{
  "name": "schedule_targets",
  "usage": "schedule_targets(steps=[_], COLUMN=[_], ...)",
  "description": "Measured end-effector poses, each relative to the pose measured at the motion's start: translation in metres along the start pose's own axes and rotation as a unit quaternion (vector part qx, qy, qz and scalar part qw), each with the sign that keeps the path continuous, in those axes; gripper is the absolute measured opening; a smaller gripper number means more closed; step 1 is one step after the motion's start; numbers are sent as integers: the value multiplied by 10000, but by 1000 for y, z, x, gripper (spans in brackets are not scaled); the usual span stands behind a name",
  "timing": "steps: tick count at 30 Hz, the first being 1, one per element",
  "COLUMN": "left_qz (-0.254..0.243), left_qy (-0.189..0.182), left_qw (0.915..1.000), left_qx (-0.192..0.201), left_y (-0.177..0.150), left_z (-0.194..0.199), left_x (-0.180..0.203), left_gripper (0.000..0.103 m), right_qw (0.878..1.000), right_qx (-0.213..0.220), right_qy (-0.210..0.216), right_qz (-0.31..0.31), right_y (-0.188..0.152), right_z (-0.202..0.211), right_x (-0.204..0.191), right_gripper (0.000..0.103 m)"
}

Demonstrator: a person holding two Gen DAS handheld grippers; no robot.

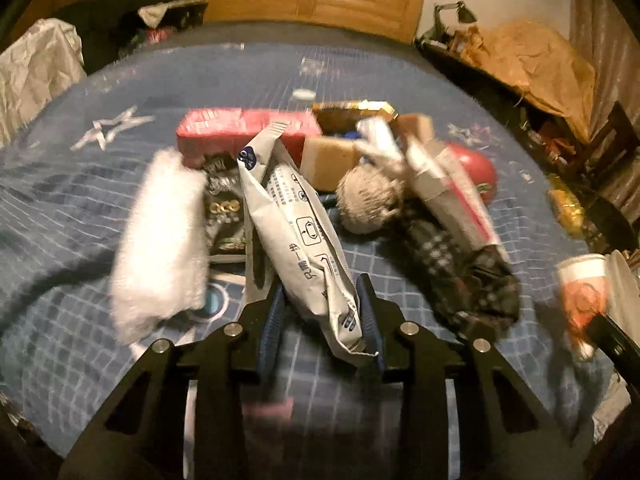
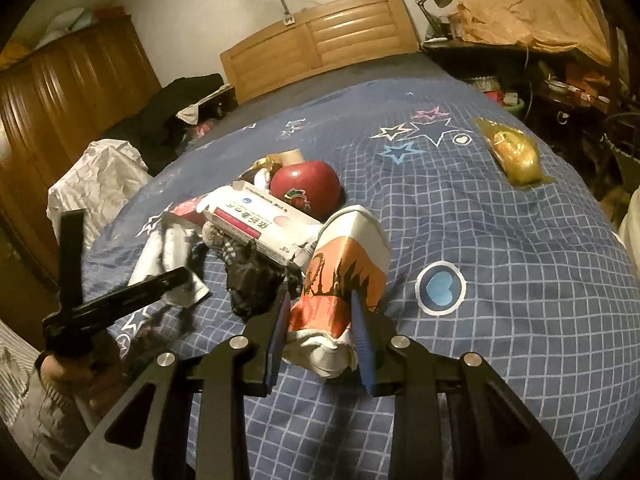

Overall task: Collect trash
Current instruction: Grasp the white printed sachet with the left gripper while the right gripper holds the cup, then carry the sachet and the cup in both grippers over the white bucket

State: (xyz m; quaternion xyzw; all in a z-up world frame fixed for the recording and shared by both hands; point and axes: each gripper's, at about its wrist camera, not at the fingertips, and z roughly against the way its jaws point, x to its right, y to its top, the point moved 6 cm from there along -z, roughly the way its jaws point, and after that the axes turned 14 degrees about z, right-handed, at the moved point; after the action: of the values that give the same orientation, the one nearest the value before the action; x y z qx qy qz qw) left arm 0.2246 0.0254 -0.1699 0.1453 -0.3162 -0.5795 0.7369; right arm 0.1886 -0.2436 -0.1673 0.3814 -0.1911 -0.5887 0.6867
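Observation:
My left gripper [image 1: 320, 320] is shut on the lower end of a long white printed wrapper [image 1: 296, 232], which slants up and away from the pads. My right gripper [image 2: 320, 328] is shut on a crushed orange-and-white paper cup [image 2: 344, 272], held just above the blue checked bedspread [image 2: 500, 280]. The same cup [image 1: 584, 292] shows at the right edge of the left wrist view. Just ahead lies a heap: a white carton with a red stripe [image 2: 256, 220], a red apple [image 2: 306, 188], a dark checked sock [image 2: 252, 284] and a red box [image 1: 240, 128].
A white fluffy pad [image 1: 160, 240] lies left of the wrapper. A yellow bag [image 2: 516, 152] sits alone far right on the bed. The wooden headboard [image 2: 320, 40] stands at the back, a crumpled white cloth [image 2: 100, 184] at the left edge, a cluttered desk [image 2: 560, 80] on the right.

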Motion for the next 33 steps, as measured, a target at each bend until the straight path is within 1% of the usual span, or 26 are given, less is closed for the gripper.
schedule_targets(steps=[3, 6, 13, 19, 23, 24, 26, 29, 33], left_qz=[-145, -168, -590, -981, -1274, -1343, -1477, -1735, -2059], left_qy=[79, 121, 283, 109, -116, -186, -344, -544, -832], left_qw=[9994, 9987, 9959, 9925, 9886, 9876, 9854, 9801, 9721], left_qx=[308, 464, 626, 726, 792, 790, 774, 794, 761], left_y=[-6, -15, -30, -36, -37, -38, -39, -44, -54], left_z=[30, 56, 82, 95, 99, 100, 99, 99, 96], left_x=[5, 11, 39, 79, 117, 128, 151, 185, 236], left_gripper=[34, 34, 34, 34, 34, 34, 34, 34, 34], right_qw=[10000, 9998, 9988, 9971, 9943, 9925, 9902, 9839, 9758], right_qx=[77, 161, 417, 718, 994, 1106, 1212, 1373, 1444], right_qy=[53, 95, 89, -72, -365, -519, -695, -1116, -1556], right_qz=[12, 55, 243, 262, 155, 88, -8, -248, -523], right_y=[1, 1, 0, 0, 5, 6, 6, 1, -13], right_z=[6, 15, 50, 91, 125, 141, 158, 196, 232], right_x=[-4, -9, -22, -15, 10, 23, 39, 79, 125], right_gripper=[33, 33, 33, 33, 33, 33, 33, 33, 33])
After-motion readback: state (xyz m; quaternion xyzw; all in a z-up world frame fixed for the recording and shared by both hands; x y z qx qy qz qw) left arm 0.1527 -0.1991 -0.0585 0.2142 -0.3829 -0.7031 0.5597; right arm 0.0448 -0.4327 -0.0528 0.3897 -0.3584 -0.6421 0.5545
